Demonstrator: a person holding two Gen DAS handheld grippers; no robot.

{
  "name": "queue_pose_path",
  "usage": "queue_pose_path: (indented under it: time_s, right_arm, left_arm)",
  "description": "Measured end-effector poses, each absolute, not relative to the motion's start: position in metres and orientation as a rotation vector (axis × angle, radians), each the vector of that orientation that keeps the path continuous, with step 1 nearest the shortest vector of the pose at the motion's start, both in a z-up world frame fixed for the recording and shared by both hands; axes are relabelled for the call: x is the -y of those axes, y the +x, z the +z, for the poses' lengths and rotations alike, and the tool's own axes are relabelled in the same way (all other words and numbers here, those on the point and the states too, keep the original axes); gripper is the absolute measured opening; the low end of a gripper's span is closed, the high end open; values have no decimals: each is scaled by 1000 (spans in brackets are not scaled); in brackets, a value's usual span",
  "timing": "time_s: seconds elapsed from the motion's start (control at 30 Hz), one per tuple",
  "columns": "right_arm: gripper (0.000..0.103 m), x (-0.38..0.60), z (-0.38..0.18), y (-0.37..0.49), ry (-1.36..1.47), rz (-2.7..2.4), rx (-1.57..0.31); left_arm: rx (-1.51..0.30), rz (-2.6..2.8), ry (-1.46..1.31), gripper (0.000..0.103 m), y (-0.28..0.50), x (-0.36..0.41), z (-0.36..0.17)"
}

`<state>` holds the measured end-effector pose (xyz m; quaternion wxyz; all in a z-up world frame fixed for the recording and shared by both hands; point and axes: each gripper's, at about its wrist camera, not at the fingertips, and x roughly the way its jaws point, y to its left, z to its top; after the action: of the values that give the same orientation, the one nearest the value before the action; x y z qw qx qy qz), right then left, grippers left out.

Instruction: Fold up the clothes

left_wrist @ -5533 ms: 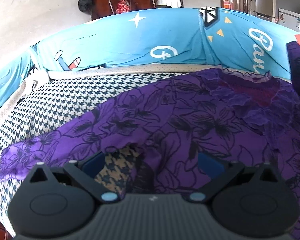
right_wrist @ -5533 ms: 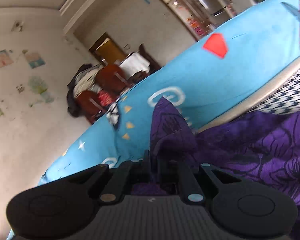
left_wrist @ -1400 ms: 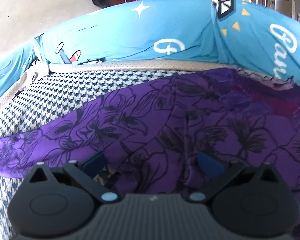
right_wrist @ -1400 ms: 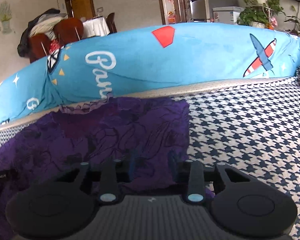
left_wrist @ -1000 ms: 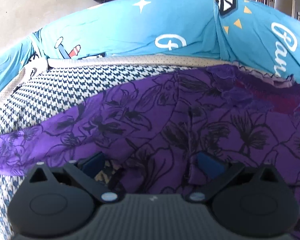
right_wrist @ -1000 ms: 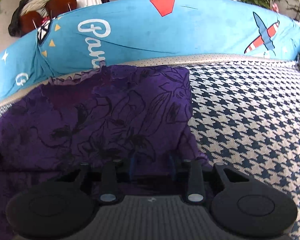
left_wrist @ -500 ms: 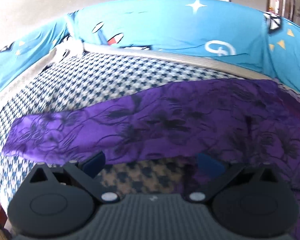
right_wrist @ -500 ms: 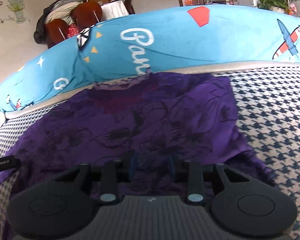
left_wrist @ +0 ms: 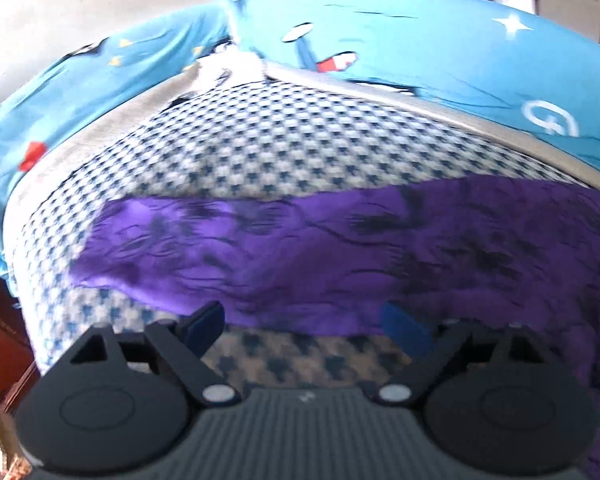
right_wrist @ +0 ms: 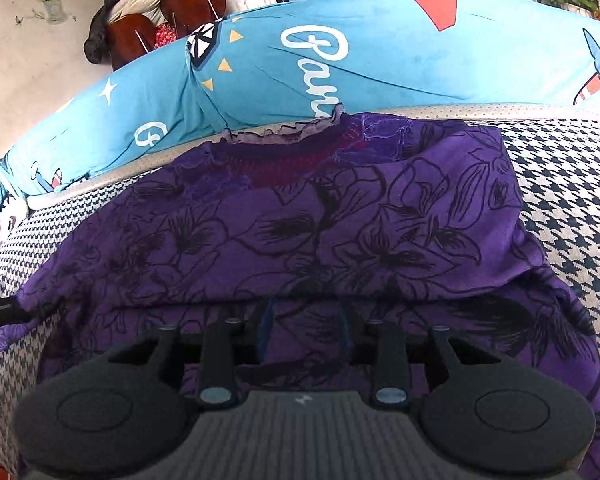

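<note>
A purple top with black flower outlines (right_wrist: 340, 220) lies flat on the houndstooth sofa seat (right_wrist: 572, 184), its ruffled neckline (right_wrist: 292, 132) toward the backrest. Its right side is folded in over the body. In the left wrist view one long sleeve (left_wrist: 228, 248) stretches out to the left. My left gripper (left_wrist: 304, 326) hovers at that sleeve's near hem, jaws closing; the blue pads (left_wrist: 204, 322) are apart and not pressing the cloth. My right gripper (right_wrist: 305, 332) sits low over the top's lower middle, fingers a short way apart, flat fabric showing between them.
A blue cartoon-print backrest cushion (right_wrist: 380, 60) runs along the far side of the seat, with a matching armrest (left_wrist: 80, 92) at the left. Wooden chairs (right_wrist: 188, 4) with clothes over them stand behind. The seat's left edge (left_wrist: 24, 280) drops off to the floor.
The left gripper has swung left along the sleeve, off the top's body, and its jaws have narrowed a little. The right gripper has drifted slightly left over the top, jaws unchanged.
</note>
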<state>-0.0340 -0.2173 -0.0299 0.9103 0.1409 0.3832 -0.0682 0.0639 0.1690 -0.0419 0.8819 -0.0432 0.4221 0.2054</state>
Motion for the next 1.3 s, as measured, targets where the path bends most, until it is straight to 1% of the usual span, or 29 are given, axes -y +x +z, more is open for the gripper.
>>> queue_pose_path:
  time_s: [0.07,0.27,0.5,0.7,0.77,0.8,0.87,0.9,0.97,1.0,1.03,1.3]
  right_arm:
    - [34,219,-31,-33,296,-142,-802]
    - [34,219,-39,-29,309,-143,-852]
    - [34,217,-42,-27,301,-146,-867]
    - [34,214,-44,-24,287,-145,-874]
    - [34,214,-45,-24,285,-146,-877]
    - [34,213,-45,-23,283,-147,-878]
    - [34,212,-46,-23,277,-146,-878]
    - [34,211,-46,-23,274,-146,-878]
    - [34,211,-46,-22,271,-147,-878]
    - [34,210,-47,-22,270,-147,-879]
    - [34,210,-47,-22,271,-148,-878]
    - [34,211,-47,-21,271,-153,-875]
  left_arm:
    - [-888,459,-119,81,62,-185,-42]
    - [-894,554,-198,78,55,-226,-40]
    - [-886,622,-299,78,55,-263,-44]
    - [-878,658,-353,76,62,-277,-53]
    - [-861,655,-342,65,63,-274,-52]
    - [-854,654,-339,63,64,-273,-52]
    - [-839,654,-336,47,65,-272,-52]
    - [-832,653,-336,42,66,-271,-52]
    - [-819,644,-339,17,67,-270,-51]
    - [-815,635,-339,13,67,-268,-50]
    - [-809,627,-338,9,68,-267,-49]
    - [-733,500,-248,7,71,-227,-33]
